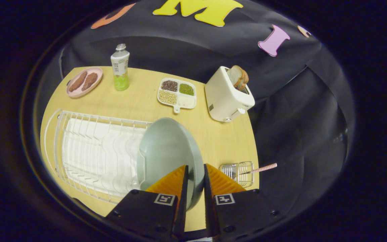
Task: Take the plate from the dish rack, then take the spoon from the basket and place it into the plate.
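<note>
A: Hand-held gripper (196,174) is nearly closed, both fingers pinching the rim of the plate (168,151). Plate is on edge, tilted, at the near end of the rack (89,151). Can't tell if it's clear of the wires.

B: How will it handle?

A: Looks like glazed ceramic or melamine. Stiff, smooth, likely slippery, and chippable if ceramic. Held at one rim point, so most of the weight hangs off the grip and it'll want to swing. I'd keep the pinch firm and move slowly.

B: Better hold?

A: Rim is the only real option with two fingers. Deeper bite past the lip would help.

B: Spoon?

A: In the wire basket (238,172) just right of the fingers, at the bench (220,137) edge. Spoon (262,169) handle sticks out sideways over the edge. Thin, light, rigid. Take it mid-handle, where it's free of the wires.

B: Clutter further out?

A: Toaster (227,97) with bread, divided tray (177,93) of beans, bottle (120,69), pink dish (84,81) at the far side. All well apart from the rack.
</note>
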A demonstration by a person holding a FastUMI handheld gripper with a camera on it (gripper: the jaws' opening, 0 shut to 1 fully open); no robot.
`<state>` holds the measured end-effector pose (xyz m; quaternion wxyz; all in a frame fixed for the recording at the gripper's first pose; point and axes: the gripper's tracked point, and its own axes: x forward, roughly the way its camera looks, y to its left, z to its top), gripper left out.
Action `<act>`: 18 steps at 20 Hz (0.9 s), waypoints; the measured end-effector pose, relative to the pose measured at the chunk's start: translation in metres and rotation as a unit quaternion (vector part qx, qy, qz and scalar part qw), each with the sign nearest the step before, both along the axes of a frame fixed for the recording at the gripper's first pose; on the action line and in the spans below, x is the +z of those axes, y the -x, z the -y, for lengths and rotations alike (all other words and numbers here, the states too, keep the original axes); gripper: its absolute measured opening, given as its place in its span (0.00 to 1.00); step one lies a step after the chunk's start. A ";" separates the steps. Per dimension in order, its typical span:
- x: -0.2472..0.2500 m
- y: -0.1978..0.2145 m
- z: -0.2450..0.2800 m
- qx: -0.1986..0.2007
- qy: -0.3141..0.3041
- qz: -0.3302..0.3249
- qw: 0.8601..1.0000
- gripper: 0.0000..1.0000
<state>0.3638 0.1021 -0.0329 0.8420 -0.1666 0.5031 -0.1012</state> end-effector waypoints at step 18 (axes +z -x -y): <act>0.049 0.027 -0.034 -0.091 0.180 0.175 0.964 0.16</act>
